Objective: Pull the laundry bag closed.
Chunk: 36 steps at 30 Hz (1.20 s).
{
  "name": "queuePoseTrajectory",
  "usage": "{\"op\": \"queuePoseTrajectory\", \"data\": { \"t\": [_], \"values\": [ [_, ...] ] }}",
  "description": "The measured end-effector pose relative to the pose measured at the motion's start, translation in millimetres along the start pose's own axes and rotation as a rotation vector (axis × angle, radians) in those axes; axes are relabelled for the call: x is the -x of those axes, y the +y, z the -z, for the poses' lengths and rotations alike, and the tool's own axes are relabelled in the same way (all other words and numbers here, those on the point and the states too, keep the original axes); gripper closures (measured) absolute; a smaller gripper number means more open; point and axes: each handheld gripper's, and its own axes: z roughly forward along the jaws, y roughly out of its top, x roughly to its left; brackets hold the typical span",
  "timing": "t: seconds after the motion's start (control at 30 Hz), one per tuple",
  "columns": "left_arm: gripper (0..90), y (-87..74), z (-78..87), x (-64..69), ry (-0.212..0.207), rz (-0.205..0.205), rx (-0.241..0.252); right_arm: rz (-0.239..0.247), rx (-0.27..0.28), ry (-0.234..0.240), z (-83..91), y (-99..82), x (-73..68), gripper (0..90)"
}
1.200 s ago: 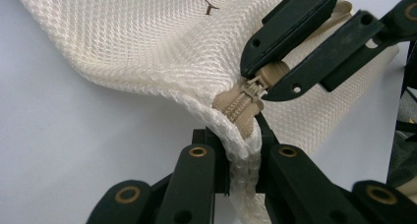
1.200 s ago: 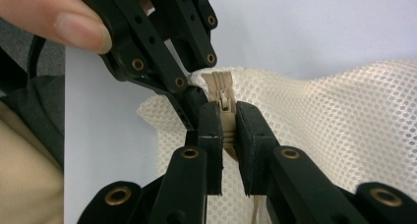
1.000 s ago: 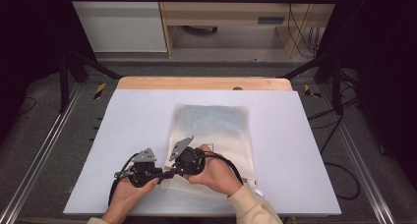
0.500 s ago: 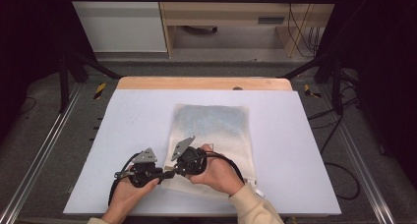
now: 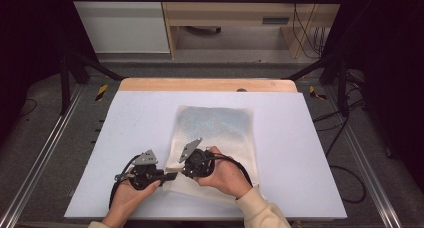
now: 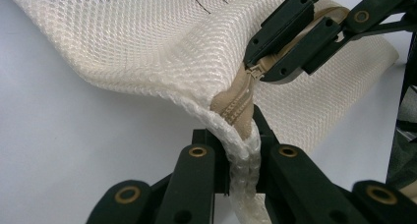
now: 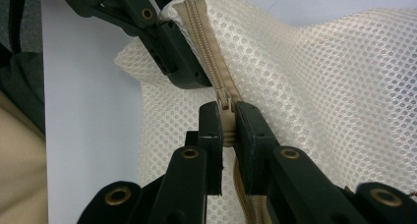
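Little is being moved since earlier: the mesh bag's (image 5: 215, 138) corner (image 6: 231, 111) is being clamped by the left hand-held gripper (image 6: 241, 150), its zipper pull (image 7: 226, 117) by the right hand-held gripper (image 7: 227, 130).

white table (image 5: 125, 128), mesh bag (image 5: 220, 133) lying flat

The mesh bag (image 5: 220, 138) is cream-white with a fine honeycomb weave and a tan zipper (image 7: 209, 35). Both claws are black with brass-coloured rivets. The table (image 5: 310, 153) is pale lavender-white, edged in light wood at the far side.
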Motion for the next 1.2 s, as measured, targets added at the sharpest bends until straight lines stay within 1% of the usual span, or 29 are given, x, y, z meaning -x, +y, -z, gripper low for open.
{"op": "queuePoseTrajectory", "data": {
  "t": [0.33,0.57,0.7,0.9,0.97,1.07,1.2],
  "values": [
    [83.9,-0.3,-0.6,0.3,-0.008,0.0,-0.005,0.001,-0.003,0.004,0.7,-0.3,-0.5,82.1],
    [83.9,-0.3,-0.9,1.0,-0.012,0.002,-0.004,-0.008,0.001,0.007,1.4,-1.0,-1.1,82.0],
    [83.8,-0.4,-1.0,1.1,-0.009,-0.001,-0.005,-0.002,0.003,0.01,1.5,-1.1,-1.1,82.1],
    [83.8,-0.1,-0.9,1.6,-0.009,-0.003,-0.002,-0.005,0.003,0.009,3.2,-1.8,-1.6,82.0],
    [83.8,-0.2,-0.7,1.5,-0.012,-0.002,-0.001,-0.004,-0.005,0.002,4.4,-3.4,-0.9,82.1],
    [83.8,-0.1,-1.0,1.9,-0.013,-0.007,-0.003,-0.008,-0.002,0.007,4.9,-4.9,-0.7,82.0],
    [83.7,0.2,-1.2,2.9,-0.02,-0.008,-0.001,-0.01,-0.002,0.0,7.3,-6.6,-0.7,82.1]
  ]
}}
